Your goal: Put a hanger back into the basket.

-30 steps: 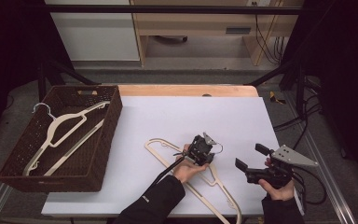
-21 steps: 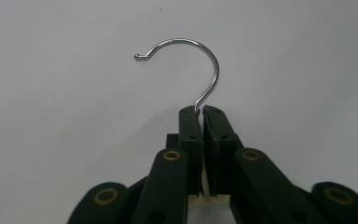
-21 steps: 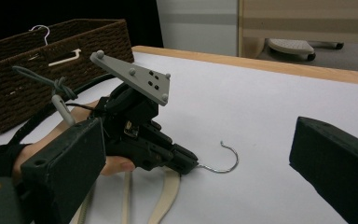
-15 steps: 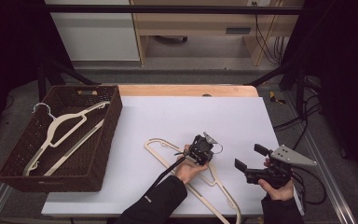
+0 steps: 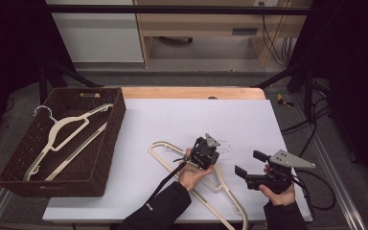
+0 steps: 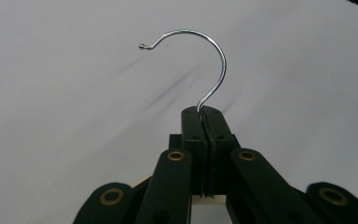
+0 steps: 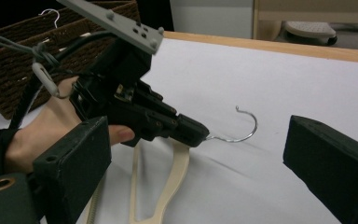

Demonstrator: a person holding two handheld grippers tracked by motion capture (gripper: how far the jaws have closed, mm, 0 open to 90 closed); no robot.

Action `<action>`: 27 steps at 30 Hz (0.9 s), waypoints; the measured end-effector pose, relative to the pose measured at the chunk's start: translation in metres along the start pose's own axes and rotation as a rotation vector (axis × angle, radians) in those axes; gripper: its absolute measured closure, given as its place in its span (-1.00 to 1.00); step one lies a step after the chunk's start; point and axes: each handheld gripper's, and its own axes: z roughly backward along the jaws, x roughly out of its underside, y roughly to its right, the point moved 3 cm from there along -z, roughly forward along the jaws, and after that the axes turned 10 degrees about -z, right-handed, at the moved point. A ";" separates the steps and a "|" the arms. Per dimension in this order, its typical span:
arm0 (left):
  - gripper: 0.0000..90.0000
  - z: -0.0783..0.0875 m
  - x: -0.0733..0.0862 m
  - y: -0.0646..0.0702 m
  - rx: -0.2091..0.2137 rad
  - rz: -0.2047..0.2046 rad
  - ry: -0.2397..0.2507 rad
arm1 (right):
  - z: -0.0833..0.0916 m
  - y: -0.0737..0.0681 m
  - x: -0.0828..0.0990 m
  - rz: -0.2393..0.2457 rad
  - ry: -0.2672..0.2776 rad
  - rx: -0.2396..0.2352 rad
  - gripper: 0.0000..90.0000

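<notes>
A cream plastic hanger (image 5: 165,152) lies flat on the white table (image 5: 172,120), and its metal hook (image 5: 225,143) points right. My left gripper (image 5: 215,149) is shut on the base of that hook. In the left gripper view the jaws (image 6: 204,112) meet around the wire and the hook (image 6: 214,56) curls above them. My right gripper (image 5: 250,163) hovers to the right of the hanger, open and holding nothing. From the right gripper view, its wide jaws (image 7: 200,158) frame the left gripper (image 7: 198,134) and the hook (image 7: 247,133).
A brown wicker basket (image 5: 110,139) stands at the table's left with cream hangers (image 5: 67,129) inside. A second cream hanger arm (image 5: 230,206) runs toward the table's front edge. A wooden strip (image 5: 191,92) lines the far edge.
</notes>
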 end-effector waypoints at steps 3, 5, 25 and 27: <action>0.97 0.007 -0.002 0.000 -0.002 -0.008 0.022 | -0.003 -0.001 0.001 -0.014 -0.006 0.000 -0.81; 0.97 0.012 -0.003 -0.001 -0.004 -0.017 0.028 | -0.006 -0.002 0.003 -0.020 -0.013 0.000 -0.79; 0.97 0.039 -0.006 0.002 -0.009 -0.027 0.102 | -0.046 -0.009 0.028 -0.074 -0.179 -0.009 -0.45; 0.97 0.040 -0.006 0.002 -0.009 -0.027 0.106 | -0.050 -0.009 0.030 -0.068 -0.190 -0.013 -0.38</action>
